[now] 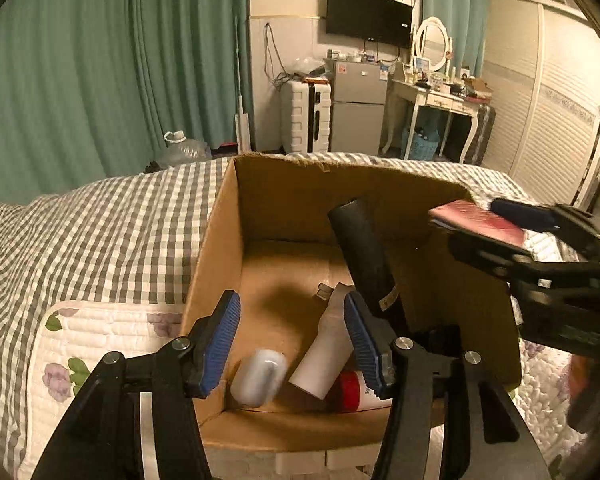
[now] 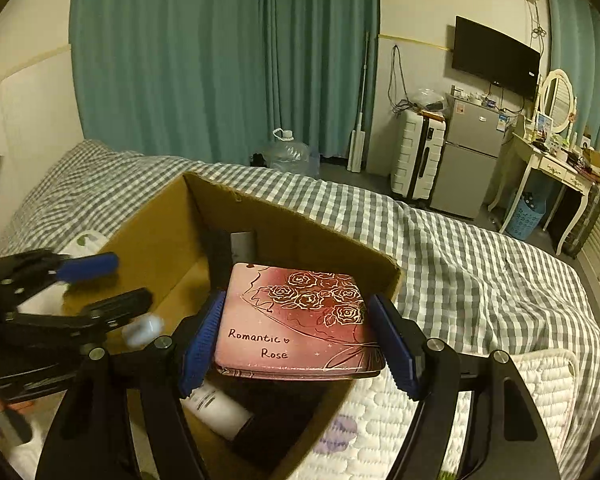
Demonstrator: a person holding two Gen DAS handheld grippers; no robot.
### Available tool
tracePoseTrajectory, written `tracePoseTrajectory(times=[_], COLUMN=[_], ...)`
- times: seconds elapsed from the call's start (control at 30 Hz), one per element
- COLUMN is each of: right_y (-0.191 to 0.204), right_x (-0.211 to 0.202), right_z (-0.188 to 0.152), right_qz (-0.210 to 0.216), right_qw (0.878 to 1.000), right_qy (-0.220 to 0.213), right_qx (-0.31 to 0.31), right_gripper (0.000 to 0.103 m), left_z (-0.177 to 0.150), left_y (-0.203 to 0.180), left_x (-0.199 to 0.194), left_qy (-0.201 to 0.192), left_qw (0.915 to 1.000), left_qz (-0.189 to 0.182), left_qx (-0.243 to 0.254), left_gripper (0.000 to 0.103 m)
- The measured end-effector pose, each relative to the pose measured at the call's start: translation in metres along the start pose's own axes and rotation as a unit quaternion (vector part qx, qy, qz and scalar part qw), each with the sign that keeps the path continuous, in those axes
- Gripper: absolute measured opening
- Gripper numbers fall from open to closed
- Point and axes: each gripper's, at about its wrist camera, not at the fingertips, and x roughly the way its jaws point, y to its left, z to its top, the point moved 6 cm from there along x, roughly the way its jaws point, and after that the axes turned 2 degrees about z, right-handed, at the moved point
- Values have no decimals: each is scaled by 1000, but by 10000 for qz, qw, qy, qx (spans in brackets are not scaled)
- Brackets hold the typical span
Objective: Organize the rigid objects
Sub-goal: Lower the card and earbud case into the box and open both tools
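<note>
An open cardboard box (image 1: pixel 284 200) (image 2: pixel 300 236) stands on the bed. Inside lie a tall black cylinder (image 1: pixel 362 252), a white bottle (image 1: pixel 324 356), a translucent white case (image 1: pixel 260 376) and a red-and-white container (image 1: pixel 352 390). My left gripper (image 1: pixel 292 344) is open and empty, just above the box's near side. My right gripper (image 2: pixel 300 340) is shut on a pink "Romantic Rose" tin (image 2: pixel 300 320) and holds it flat over the box's right rim; the tin also shows in the left wrist view (image 1: pixel 476 222).
The box sits on a grey-checked bedspread (image 1: pixel 112 232) with a floral quilted pad (image 1: pixel 100 344) near me. Beyond the bed are green curtains, a water jug (image 2: pixel 288 152), a white suitcase (image 2: pixel 418 152), a small fridge and a dressing table.
</note>
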Motion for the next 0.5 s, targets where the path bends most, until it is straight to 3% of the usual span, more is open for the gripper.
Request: tracePoseTrajectory(times=[0.27, 0.33, 0.5], right_y=[0, 1, 6], right_x=[29, 20, -22], right_z=[5, 4, -4], right_qz=[56, -86, -170], right_qw=[9999, 9999, 9992], right_qy=[85, -30, -266], right_qx=[71, 74, 227], right_gripper=[76, 91, 91], left_z=[-5, -7, -15], left_y=[3, 4, 8], left_x=[5, 5, -14], left_qy=[9, 18, -24], left_qw=[10000, 10000, 10000], left_qz=[-69, -74, 2], left_qx=[36, 20, -39], left_gripper=[57, 57, 59])
